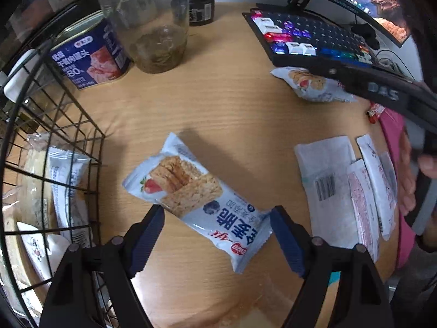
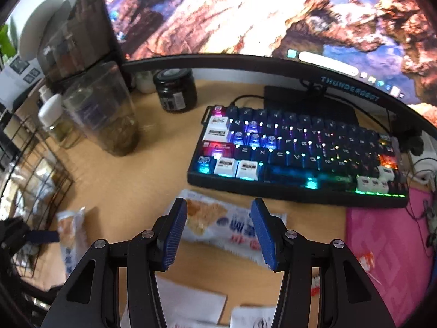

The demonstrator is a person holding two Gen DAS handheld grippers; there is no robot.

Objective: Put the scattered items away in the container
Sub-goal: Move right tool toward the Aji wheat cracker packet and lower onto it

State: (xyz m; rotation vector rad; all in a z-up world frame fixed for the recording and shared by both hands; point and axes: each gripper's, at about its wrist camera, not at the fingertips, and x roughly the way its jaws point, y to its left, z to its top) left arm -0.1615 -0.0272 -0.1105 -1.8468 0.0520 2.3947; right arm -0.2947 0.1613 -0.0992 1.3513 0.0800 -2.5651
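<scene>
inside wire basket (image 1: 92, 147), several snack packets (image 1: 65, 180) lie.

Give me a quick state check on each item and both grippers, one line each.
Left gripper: open, fingers either side of a snack bar, not pressing.
Snack bar: flat on desk, outside the wire basket.
Second snack bar: flat by the keyboard, under the right gripper.
Right gripper: open, nothing held.
Wire basket: already holds packets.
White sachets: loose on desk.
Glass jar: upright, lidless.
</scene>
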